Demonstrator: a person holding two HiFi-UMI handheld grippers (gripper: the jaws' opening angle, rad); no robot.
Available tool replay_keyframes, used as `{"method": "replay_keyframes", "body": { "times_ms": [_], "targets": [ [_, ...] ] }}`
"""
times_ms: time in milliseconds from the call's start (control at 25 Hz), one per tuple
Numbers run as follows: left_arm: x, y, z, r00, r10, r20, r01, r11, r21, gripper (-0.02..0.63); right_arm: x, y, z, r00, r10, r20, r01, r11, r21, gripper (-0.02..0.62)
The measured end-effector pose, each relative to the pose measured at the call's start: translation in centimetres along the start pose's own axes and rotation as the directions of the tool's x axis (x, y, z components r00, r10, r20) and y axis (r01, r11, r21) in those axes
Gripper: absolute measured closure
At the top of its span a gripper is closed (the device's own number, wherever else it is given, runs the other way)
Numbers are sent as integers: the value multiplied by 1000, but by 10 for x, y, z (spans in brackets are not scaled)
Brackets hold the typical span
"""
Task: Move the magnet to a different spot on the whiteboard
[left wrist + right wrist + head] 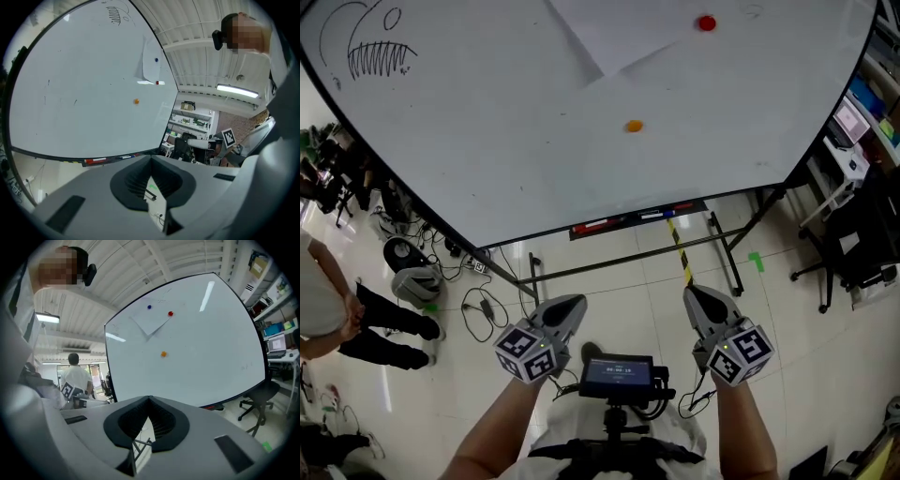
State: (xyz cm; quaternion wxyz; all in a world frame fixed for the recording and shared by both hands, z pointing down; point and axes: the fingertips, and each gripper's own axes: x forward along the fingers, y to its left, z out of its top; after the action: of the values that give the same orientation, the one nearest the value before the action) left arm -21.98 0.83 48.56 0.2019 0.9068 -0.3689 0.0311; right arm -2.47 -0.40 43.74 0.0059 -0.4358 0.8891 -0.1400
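Bright, even indoor light. Ceiling tube (236, 91) glows in the left gripper view, and pale streaks of glare sit on the whiteboard (197, 348). Heavy fisheye: board edges bow, black vignette in both gripper views. Head view is sharp, with glossy floor (609, 281) reflections.

The left tongs (570, 304) and right tongs (697, 296) are side by side, well apart from the whiteboard (516, 141) ahead of them. On it, a magnet (634, 126) sits ahead, between the two tongs. Farther up is a sheet (619, 33) with a second magnet (706, 22) by its right corner. A tray (637, 217) runs under the whiteboard. A person (323, 309) stands left of the left tongs, and a chair (853, 253) right of the right tongs.
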Motion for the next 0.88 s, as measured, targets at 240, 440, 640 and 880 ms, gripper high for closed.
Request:
{"method": "replay_keyframes", "body": {
  "times_ms": [240, 440, 640, 880],
  "targets": [
    [-15, -46, -19, 1000, 21, -4, -20, 1000, 13, 571, -43, 12, -19, 998, 68, 10, -68, 996, 49, 565],
    [-30, -71, -27, 999, 40, 8, -40, 999, 26, 571, -62, 31, -27, 992, 129, 15, -130, 990, 52, 565],
    [-36, -89, -28, 999, 46, 20, -47, 998, 39, 571, -75, 41, -30, 987, 158, 14, -158, 986, 53, 565],
    [-48, -97, -34, 998, 52, 23, -53, 997, 49, 571, -86, 52, -37, 986, 167, 20, -168, 984, 59, 565]
  ]
}}
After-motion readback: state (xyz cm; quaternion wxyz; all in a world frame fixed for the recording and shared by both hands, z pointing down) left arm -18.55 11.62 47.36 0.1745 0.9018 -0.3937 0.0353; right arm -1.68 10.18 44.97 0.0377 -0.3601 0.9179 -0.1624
